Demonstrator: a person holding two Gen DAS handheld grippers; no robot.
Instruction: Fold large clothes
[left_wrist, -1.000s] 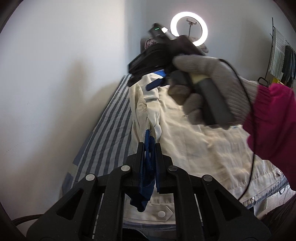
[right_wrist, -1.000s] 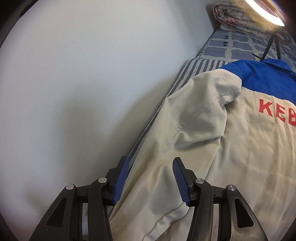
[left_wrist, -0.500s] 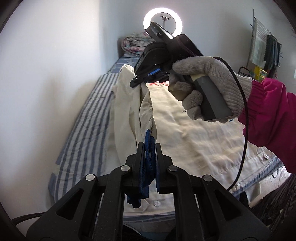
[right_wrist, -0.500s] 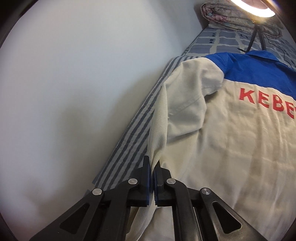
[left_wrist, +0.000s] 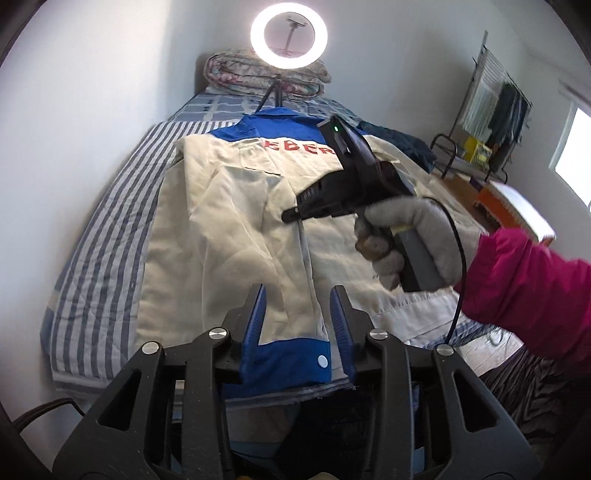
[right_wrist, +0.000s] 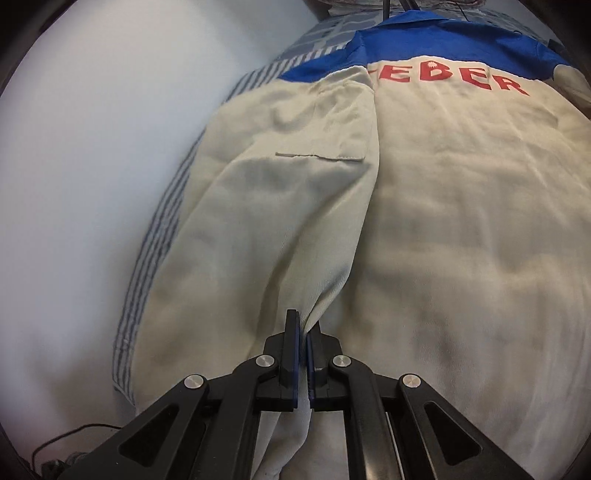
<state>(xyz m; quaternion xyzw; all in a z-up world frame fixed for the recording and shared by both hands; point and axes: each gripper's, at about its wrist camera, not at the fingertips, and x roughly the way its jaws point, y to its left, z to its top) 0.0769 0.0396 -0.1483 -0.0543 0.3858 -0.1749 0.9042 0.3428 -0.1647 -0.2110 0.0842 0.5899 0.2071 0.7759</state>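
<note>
A cream work jacket (left_wrist: 229, 229) with a blue yoke and red letters lies back-up on a striped bed. Its left sleeve (left_wrist: 258, 258) is folded over the back, and the blue cuff (left_wrist: 291, 362) lies flat between my left gripper's (left_wrist: 298, 314) open jaws. My right gripper (right_wrist: 303, 332) is shut on a fold of the sleeve's cream cloth (right_wrist: 325, 310) near the middle of the jacket (right_wrist: 461, 206). It also shows in the left wrist view (left_wrist: 291, 218), held in a grey-gloved hand above the jacket.
A white wall (left_wrist: 74, 129) runs along the bed's left side. A ring light on a tripod (left_wrist: 288, 35) and rolled bedding (left_wrist: 229, 74) stand at the bed's head. A drying rack (left_wrist: 495, 107) and an orange box (left_wrist: 509, 210) stand on the right.
My left gripper has opened and let go of the blue cuff, which now lies flat. The sleeve has been carried right and laid over the jacket's back. My right gripper stays shut on it.
</note>
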